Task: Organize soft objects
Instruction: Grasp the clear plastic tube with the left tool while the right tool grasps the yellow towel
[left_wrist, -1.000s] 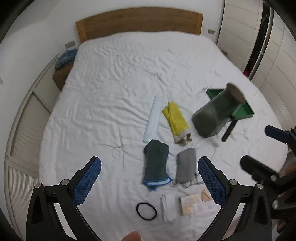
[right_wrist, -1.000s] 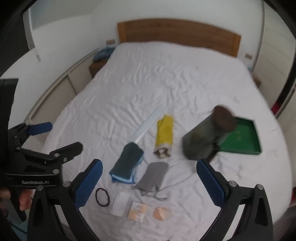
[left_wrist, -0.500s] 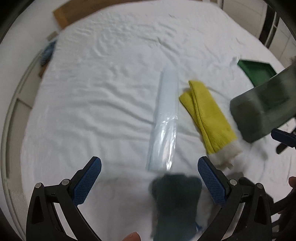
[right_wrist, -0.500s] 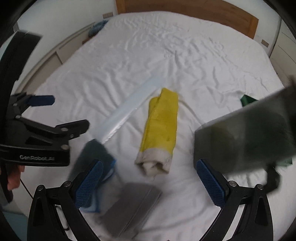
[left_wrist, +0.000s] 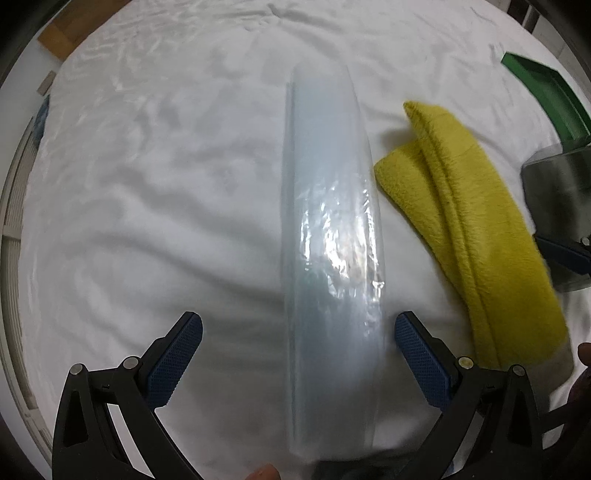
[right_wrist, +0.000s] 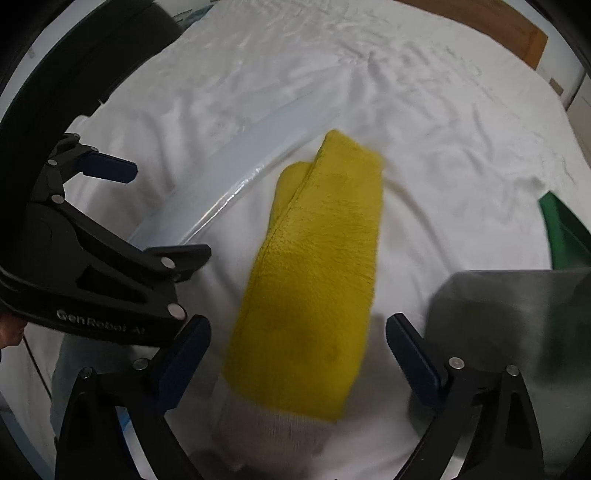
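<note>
A long clear plastic bag lies flat on the white bed sheet. My left gripper hangs close above its near end, open, one blue pad on each side of it, neither pressing. To its right lies a folded yellow fleece piece with a white cuff. My right gripper points down over that yellow piece, its jaws wide and closing, with the fabric between them and the pads clear of it. The left gripper shows at the left in the right wrist view. The yellow piece also shows in the left wrist view.
A grey-green box-like container lies beside the yellow piece, to its right. A green tray sits behind it. The wooden headboard is at the far end of the bed. A fingertip shows at the bottom edge.
Both grippers dropped steeply toward the bed. The left now straddles the plastic bag, the right the yellow piece. The dark and grey folded cloths and small items slid out of view below.
</note>
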